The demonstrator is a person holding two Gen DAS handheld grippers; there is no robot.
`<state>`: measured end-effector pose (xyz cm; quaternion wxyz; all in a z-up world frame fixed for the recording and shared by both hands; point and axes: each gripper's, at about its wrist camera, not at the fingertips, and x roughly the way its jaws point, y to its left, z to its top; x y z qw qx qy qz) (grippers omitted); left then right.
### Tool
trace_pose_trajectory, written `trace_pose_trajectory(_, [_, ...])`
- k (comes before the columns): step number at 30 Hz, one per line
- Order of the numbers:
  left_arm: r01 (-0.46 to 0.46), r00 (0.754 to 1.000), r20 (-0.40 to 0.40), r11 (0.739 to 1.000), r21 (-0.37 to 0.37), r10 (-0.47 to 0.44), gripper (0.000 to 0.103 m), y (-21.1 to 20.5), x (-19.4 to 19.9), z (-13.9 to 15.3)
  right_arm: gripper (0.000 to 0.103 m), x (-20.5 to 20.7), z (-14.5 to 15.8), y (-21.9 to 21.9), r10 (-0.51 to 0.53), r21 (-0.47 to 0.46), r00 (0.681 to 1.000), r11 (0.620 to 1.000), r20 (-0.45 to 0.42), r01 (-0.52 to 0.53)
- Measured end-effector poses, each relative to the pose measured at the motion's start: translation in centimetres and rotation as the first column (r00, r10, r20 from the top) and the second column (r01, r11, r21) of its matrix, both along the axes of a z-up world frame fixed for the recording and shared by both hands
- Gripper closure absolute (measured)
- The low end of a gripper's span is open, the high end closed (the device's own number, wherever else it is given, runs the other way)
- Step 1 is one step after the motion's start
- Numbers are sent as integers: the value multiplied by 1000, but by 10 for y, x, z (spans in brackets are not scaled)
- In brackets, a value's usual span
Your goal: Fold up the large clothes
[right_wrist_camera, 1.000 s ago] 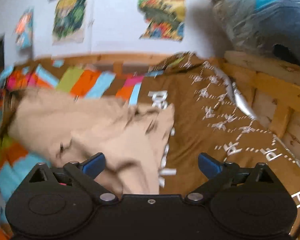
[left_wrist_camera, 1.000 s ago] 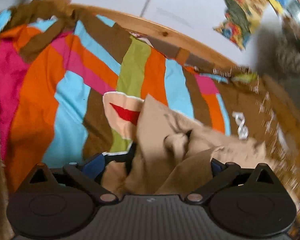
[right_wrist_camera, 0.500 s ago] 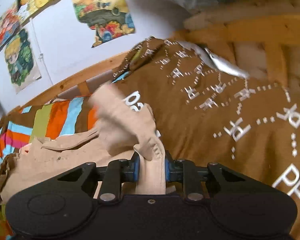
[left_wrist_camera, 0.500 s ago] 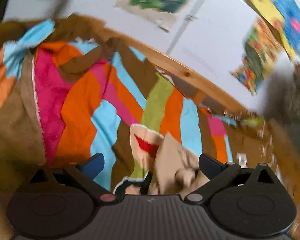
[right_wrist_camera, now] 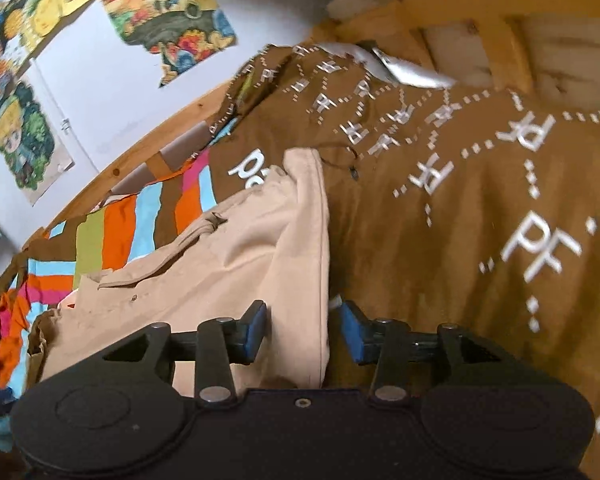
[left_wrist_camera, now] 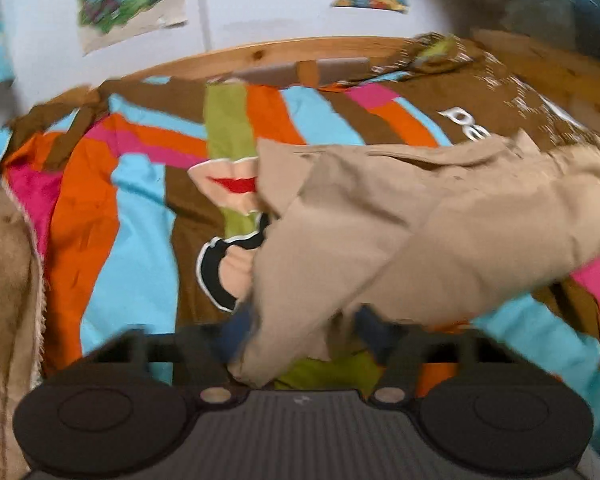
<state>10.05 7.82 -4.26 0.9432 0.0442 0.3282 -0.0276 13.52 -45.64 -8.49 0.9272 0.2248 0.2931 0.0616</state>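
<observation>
posters are hanging on the pale wall behind the wooden bed frame (left_wrist_camera: 260,50). left gripper (left_wrist_camera: 300,332) is closing its jaws around a corner of the beige garment (left_wrist_camera: 400,216); contact is blurred. right gripper (right_wrist_camera: 302,330) is opening, fabric edge between parted pads. garment is lying across the striped blanket (left_wrist_camera: 140,200) and brown cover (right_wrist_camera: 440,220).

A beige garment (left_wrist_camera: 400,232) lies on the striped blanket (left_wrist_camera: 132,216); the left gripper (left_wrist_camera: 300,336) is closing with a garment corner between its jaws.
</observation>
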Motion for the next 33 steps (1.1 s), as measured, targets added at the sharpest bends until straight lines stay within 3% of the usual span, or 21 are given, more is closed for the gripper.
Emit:
trace_pose_trajectory(1, [-17,1000,-3,999,-47,17,67,6,3,0,60,-2,-1,0,-3,16,1000,1000,-7,3])
trace_pose_trajectory(2, [-37,999,2,996,-86,37,83,12,4,0,61,-3,-3,1,-7,33,1000,999,-13,7])
trace_pose_trajectory(4, [-89,996,4,987,-136,91,97,23,6,3,64,-7,-4,2,-13,54,1000,998,-21,14])
trace_pose_trajectory(6, [-152,988,-20,957,-247,152,99,39,11,9,73,-9,-5,3,-21,56,1000,998,-17,22])
trace_pose_trajectory(8, [-221,974,-42,905,-363,221,101,55,13,18,89,-10,-3,3,-24,65,1000,998,7,24])
trace_pose_trajectory(13, [-326,943,-116,810,-488,311,102,93,9,47,99,-19,21,4,-29,63,987,998,158,19])
trace_pose_trajectory(15, [-372,928,-170,789,-489,332,102,107,11,51,100,-25,35,0,-49,96,977,995,206,30])
trace_pose_trajectory(17, [-457,888,-304,723,-518,344,102,125,21,36,100,-30,45,-5,-61,124,971,992,229,34])
trace_pose_trajectory(18, [-509,858,-381,668,-543,344,102,135,26,21,100,-30,47,-6,-66,123,972,992,228,39])
trace_pose_trajectory(19, [-540,838,-424,635,-552,344,102,140,29,8,100,-28,46,-5,-71,119,974,992,217,45])
trace_pose_trajectory(20, [-539,838,-428,641,-547,339,101,139,31,-1,100,-23,41,-6,-75,116,979,992,187,53])
trace_pose_trajectory(22, [-486,869,-363,717,-500,336,100,127,32,-4,100,-11,26,-5,-83,104,990,992,114,71])
trace_pose_trajectory(24, [-410,907,-284,809,-421,311,95,112,29,4,100,-2,11,-3,-85,60,995,995,48,82])
trace_pose_trajectory(25, [-381,919,-260,839,-389,297,90,107,29,8,99,0,7,-3,-85,51,996,995,34,83])
trace_pose_trajectory(26, [-344,933,-234,866,-363,273,76,103,27,12,98,0,5,-4,-84,48,996,995,22,83])
trace_pose_trajectory(27, [-313,945,-206,887,-339,255,67,98,22,17,97,-1,4,-5,-85,49,996,995,13,84])
trace_pose_trajectory(28, [-291,953,-177,903,-315,246,44,93,19,21,93,-2,4,-6,-86,52,996,995,17,85])
trace_pose_trajectory(29, [-273,960,-144,917,-289,240,29,88,14,23,86,-3,5,-6,-85,51,996,995,21,84])
trace_pose_trajectory(33, [-154,988,-33,978,-139,151,26,60,4,28,75,-3,3,-5,-78,33,997,997,26,77])
